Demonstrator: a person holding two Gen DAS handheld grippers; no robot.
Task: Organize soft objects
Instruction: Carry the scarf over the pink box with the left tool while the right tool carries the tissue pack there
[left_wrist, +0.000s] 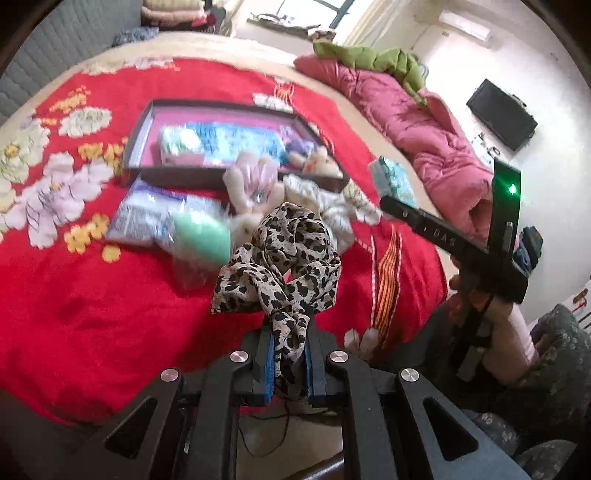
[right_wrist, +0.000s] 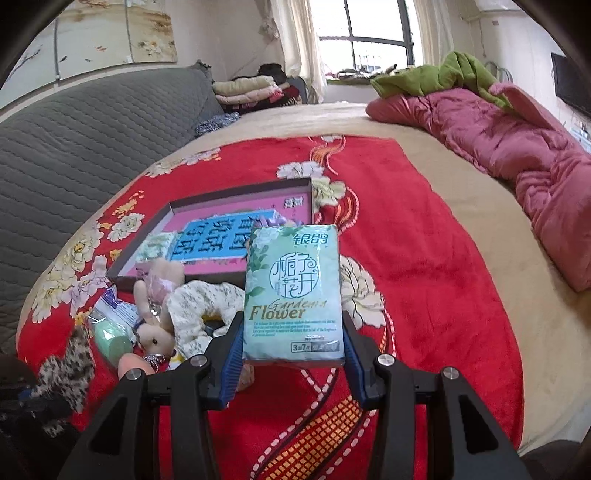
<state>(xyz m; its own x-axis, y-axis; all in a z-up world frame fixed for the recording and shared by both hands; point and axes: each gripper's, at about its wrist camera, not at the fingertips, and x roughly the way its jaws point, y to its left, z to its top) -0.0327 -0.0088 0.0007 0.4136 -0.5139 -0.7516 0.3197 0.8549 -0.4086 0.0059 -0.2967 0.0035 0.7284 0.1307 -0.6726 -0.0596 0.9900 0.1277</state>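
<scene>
In my left tool (left_wrist: 289, 363) I hold the leopard scarf (left_wrist: 279, 262); the blue pads are closed tight on one bunched end of it, and the rest hangs loose in front, above the red blanket (left_wrist: 92, 314) of the bed. In my right tool (right_wrist: 293, 354) I grip the tissue pack (right_wrist: 293, 291) by its two long sides, standing upright, lifted clear of the blanket. Both things are in the air, not yet put away.

The box (right_wrist: 236, 192) lies open on the blanket further from me. Inside it I see already a blue pack (right_wrist: 218, 236) and a small green one beside it. In front of the box wait more soft things: a plush rabbit (right_wrist: 157, 332), a cream cloth (right_wrist: 199, 306), a green ball (right_wrist: 110, 341) in clear wrap.

I think the step now is to carry both things to the box. For the tissue pack, I should bring it over the free pink floor at the right part of the box, lower it flat, and open the pads only when it rests. The scarf is more difficult, because its tail can drag over the pile and catch the rabbit. I should keep it high until it is above the box, then lower it so it folds on itself. The two tools are near each other, so better one goes first.
</scene>
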